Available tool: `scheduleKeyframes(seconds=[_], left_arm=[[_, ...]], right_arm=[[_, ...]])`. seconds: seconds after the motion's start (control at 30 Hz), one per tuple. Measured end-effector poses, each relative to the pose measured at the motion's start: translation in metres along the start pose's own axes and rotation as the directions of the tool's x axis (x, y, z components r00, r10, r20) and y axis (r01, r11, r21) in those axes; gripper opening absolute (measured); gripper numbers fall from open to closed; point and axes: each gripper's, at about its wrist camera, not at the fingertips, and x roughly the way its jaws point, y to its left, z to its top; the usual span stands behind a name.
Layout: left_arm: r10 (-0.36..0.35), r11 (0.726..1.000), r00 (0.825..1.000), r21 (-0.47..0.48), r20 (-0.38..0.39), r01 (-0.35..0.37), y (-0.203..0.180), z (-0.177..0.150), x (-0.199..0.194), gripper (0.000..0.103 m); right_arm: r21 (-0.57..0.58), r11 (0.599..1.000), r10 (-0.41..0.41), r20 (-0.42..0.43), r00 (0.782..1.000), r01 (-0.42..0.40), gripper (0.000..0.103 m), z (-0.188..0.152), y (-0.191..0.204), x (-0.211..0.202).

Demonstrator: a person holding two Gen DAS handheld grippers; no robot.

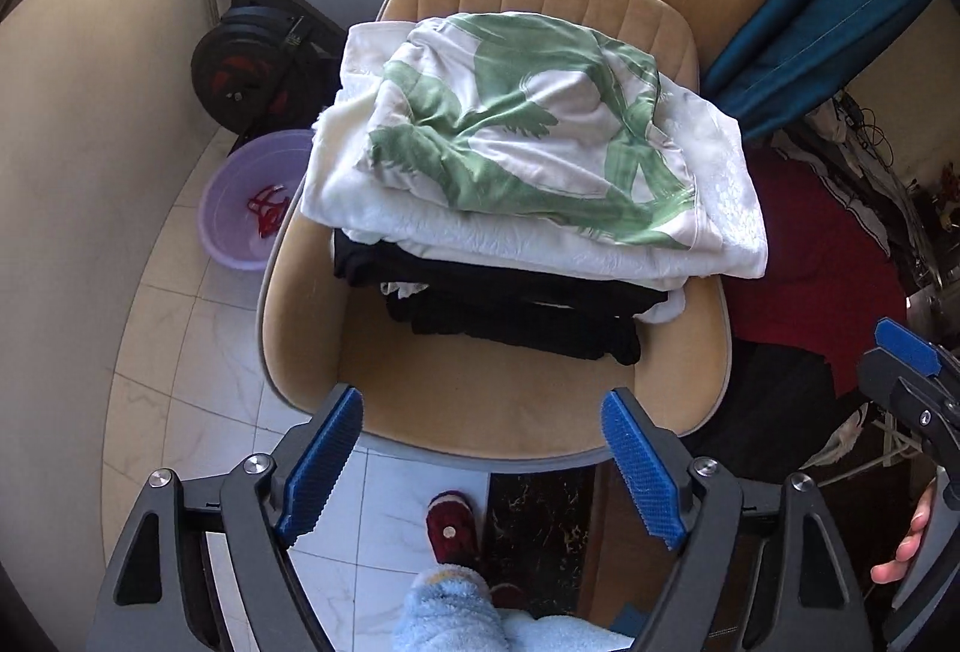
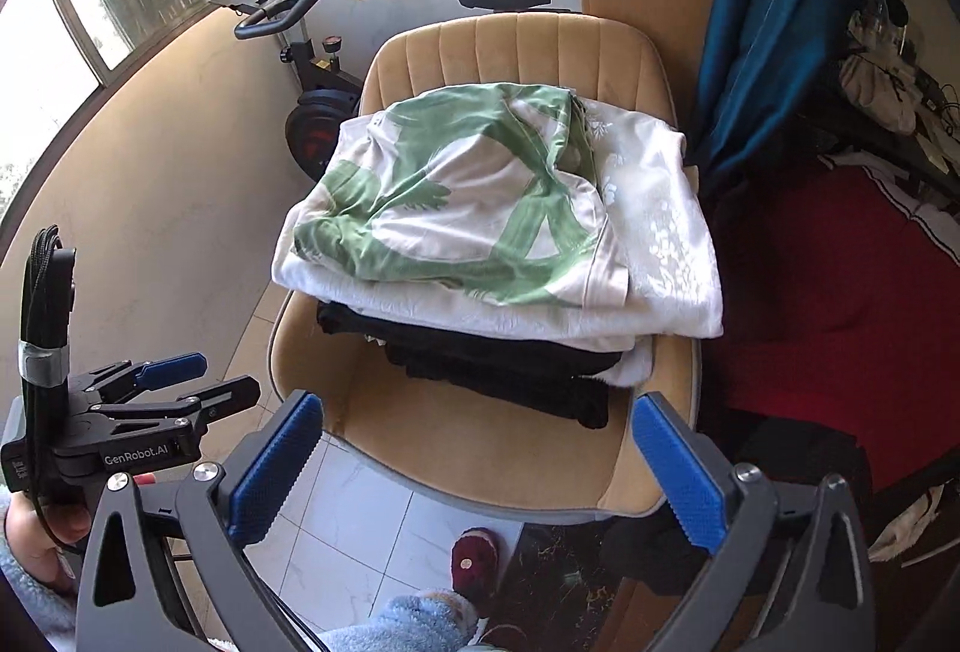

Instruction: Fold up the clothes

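**Folded stack on chair seat, both grippers released and clear**

A stack of folded clothes (image 1: 528, 208) is seen on the tan upholstered chair (image 1: 480, 406), set toward the back edge of the seat and against the ribbed backrest. The green leaf-print garment (image 1: 522, 124) lies on top, a white textured cloth (image 1: 729, 196) is spread beneath it and overhangs the right edge of the seat, and black garments (image 1: 510, 310) form the bottom layers.

The left gripper (image 1: 483, 466) is held beyond the front edge of the seat, jaws spread wide, nothing between the blue pads (image 1: 321, 463). The stack lies well ahead of the fingertips, with a strip of bare seat between.

The right gripper (image 2: 477, 472) is likewise spread wide and empty, also off the front edge, the stack ahead of it and untouched.

A purple basin (image 1: 252, 202) is noted on the tiled floor off the seat's left edge, an exercise bike (image 1: 258, 40) behind it.
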Motion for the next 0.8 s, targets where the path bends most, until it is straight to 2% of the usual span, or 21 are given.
scheduleKeyframes(seconds=[0.07, 0.17, 0.27, 0.4, 0.57, 0.63, 0.7, 0.8], left_arm=[[-0.009, 1.000, 1.000, -0.014, -0.011, 0.009, -0.002, -0.019, -0.010, 0.084], [0.031, 0.999, 1.000, 0.022, -0.004, -0.031, -0.010, -0.042, -0.026, 0.084], [0.006, 1.000, 1.000, 0.020, 0.001, -0.006, -0.009, -0.056, -0.041, 0.084], [-0.038, 0.999, 0.999, -0.037, -0.019, 0.037, -0.003, -0.073, -0.051, 0.084], [0.010, 0.997, 1.000, -0.075, 0.020, -0.009, 0.006, -0.080, -0.065, 0.084], [0.080, 0.992, 0.997, -0.095, 0.020, -0.077, 0.015, -0.080, -0.068, 0.084], [0.142, 0.988, 0.990, -0.070, 0.014, -0.140, 0.017, -0.082, -0.066, 0.084], [0.114, 0.993, 0.993, -0.020, 0.033, -0.113, 0.022, -0.089, -0.067, 0.084]], right_arm=[[-0.004, 1.000, 0.007, 0.000, 1.000, -0.007, 0.103, -0.016, 0.004, -0.011], [0.023, 0.999, 0.031, 0.013, 0.999, -0.032, 0.103, -0.038, 0.006, -0.028], [0.046, 0.998, 0.034, 0.037, 0.999, -0.035, 0.103, -0.060, 0.006, -0.046], [0.057, 0.997, 0.043, 0.052, 0.998, -0.046, 0.103, -0.078, 0.009, -0.059], [0.067, 0.996, 0.049, 0.060, 0.997, -0.053, 0.103, -0.089, 0.016, -0.074], [0.064, 0.997, 0.042, 0.072, 0.997, -0.046, 0.103, -0.090, 0.019, -0.080], [0.084, 0.996, 0.034, 0.089, 0.995, -0.042, 0.103, -0.089, 0.022, -0.084], [0.125, 0.991, 0.032, 0.121, 0.992, -0.047, 0.103, -0.084, 0.029, -0.086]])
